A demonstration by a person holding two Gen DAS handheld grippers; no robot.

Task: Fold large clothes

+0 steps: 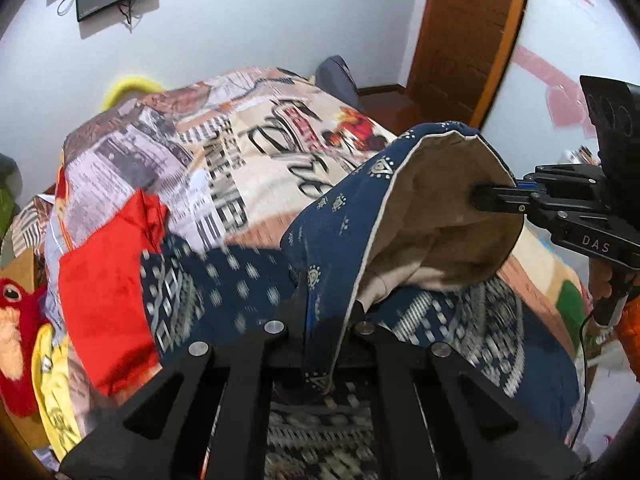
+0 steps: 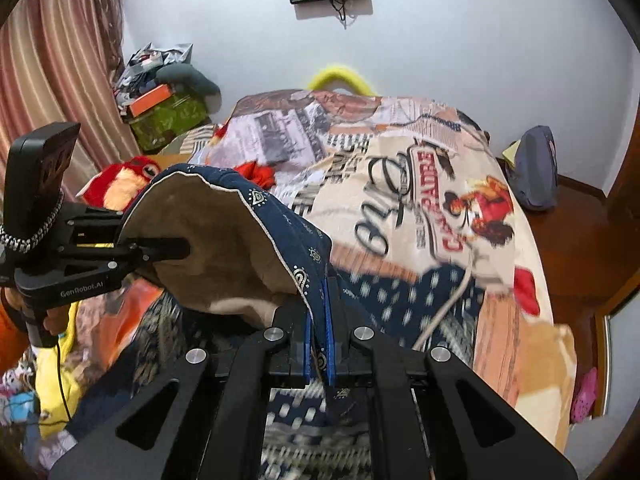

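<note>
Both grippers are clamped on one edge of a large navy-blue garment printed with pale geometric bands and lined in plain beige cloth (image 1: 432,216), which rises from a bed covered by a cream and brown blanket printed with newspaper-collage pictures (image 1: 256,136). The left gripper (image 1: 320,320) has its fingers closed tight on the cream-piped hem, the fabric running up from between them; the right gripper (image 2: 320,320) likewise pinches the hem between its blue pads. In the left wrist view the right gripper's fingers bite the same edge off to the right, and in the right wrist view the left gripper holds it off to the left, so the held edge spans the gap between the two hands and bows upward, showing the beige lining. The rest of the garment hangs down from that edge and lies spread on the bed below and ahead of both grippers, toward the far white wall. Its held edge runs side to side, so any fold probably turns on carrying that edge forward over the body of the cloth, both hands being about equally near. A red plush toy (image 2: 128,180) sits at the bed's left side, clear of the garment.
</note>
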